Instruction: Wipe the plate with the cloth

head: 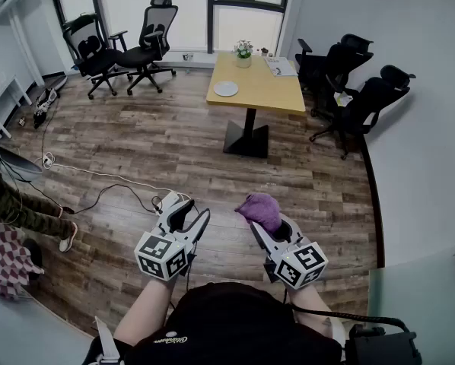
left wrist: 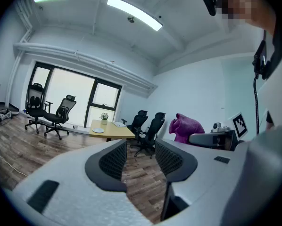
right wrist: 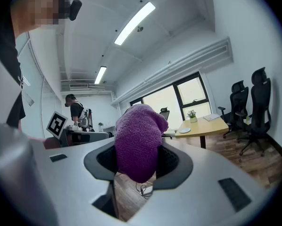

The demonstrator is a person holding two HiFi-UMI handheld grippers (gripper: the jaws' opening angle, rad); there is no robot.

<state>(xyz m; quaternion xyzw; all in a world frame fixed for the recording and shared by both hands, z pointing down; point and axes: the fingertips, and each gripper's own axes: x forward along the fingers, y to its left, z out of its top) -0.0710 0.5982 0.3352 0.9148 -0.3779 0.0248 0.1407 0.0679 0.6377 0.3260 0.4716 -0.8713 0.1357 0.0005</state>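
Both of my forearms are reaching forward and slightly down from my dark shirt, side by side and level with each other, each hand carrying one tool with one black-and-white marker cube at its back.

On my left, the left tool (head: 197,207) (left wrist: 140,145) is hanging released: its two ribbed black pads (left wrist: 113,160) are standing apart with only floor showing between them. On my right, the right tool (head: 267,217) (right wrist: 137,147) is clenching the cloth (head: 259,207) (right wrist: 137,140), which is bulging up and out of the jaws in a rounded wad.

Counting across the room, I am seeing two black mesh office chairs (head: 125,40) by the window at the left, one desk (head: 269,93), one plate (head: 226,89) (left wrist: 98,130) (right wrist: 184,130), one small potted plant (head: 243,52) and some papers (head: 280,66). A cluster of black chairs (head: 357,82) is standing to the right of the desk; I cannot count them surely.

The cloth is purple, with a nubby terry weave. The plate is round and white, lying on the desk's near left part, well away from both tools. The desk has a yellowish wooden top on a single black pedestal. The floor (head: 151,143) is brown wood plank, with a thin cable (head: 98,188) lying across it.
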